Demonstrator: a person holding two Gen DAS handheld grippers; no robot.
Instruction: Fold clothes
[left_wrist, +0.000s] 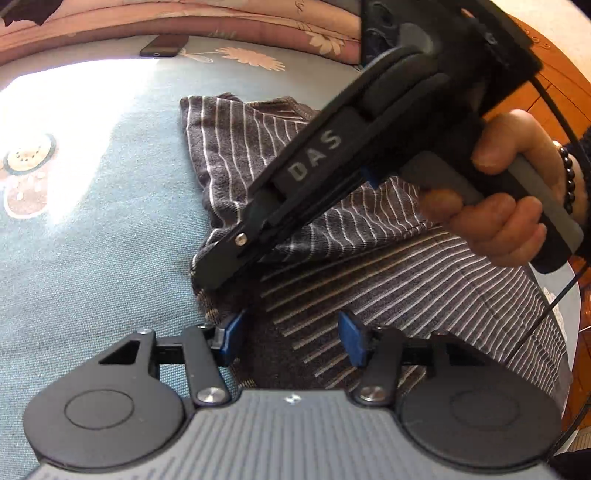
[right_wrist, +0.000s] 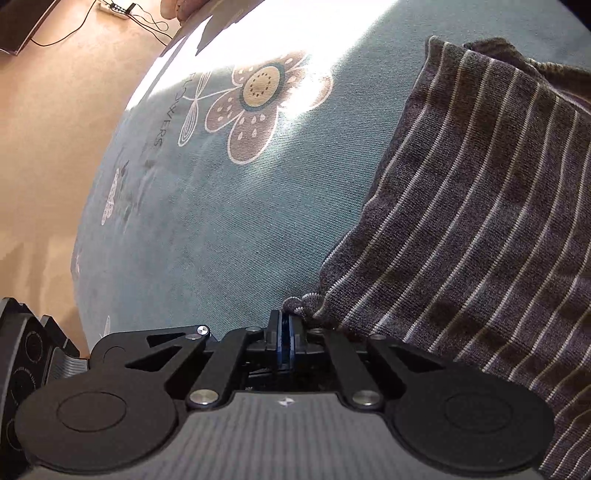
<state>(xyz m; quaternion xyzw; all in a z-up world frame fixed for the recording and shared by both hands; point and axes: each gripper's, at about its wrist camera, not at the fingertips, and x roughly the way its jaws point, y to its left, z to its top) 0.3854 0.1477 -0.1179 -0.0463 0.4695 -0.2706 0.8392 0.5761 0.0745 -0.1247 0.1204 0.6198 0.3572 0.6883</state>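
Now, what I see:
Garment: striped dark shirt (left_wrist: 388, 288) on the teal bedspread (left_wrist: 92, 240), long axis running near-right to far-left.
Left view only: hand (left_wrist: 509, 210), phone (left_wrist: 164, 46).
Left gripper (left_wrist: 291, 338): half open over cloth, nothing pinched.
Right gripper (right_wrist: 286, 334): clamped at the shirt's edge.

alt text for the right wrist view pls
The right tongs, shut, pinch a corner of a dark striped garment lying on a teal bedsheet printed with flowers. Sunlight falls across the sheet's far end, and tan floor shows at left.
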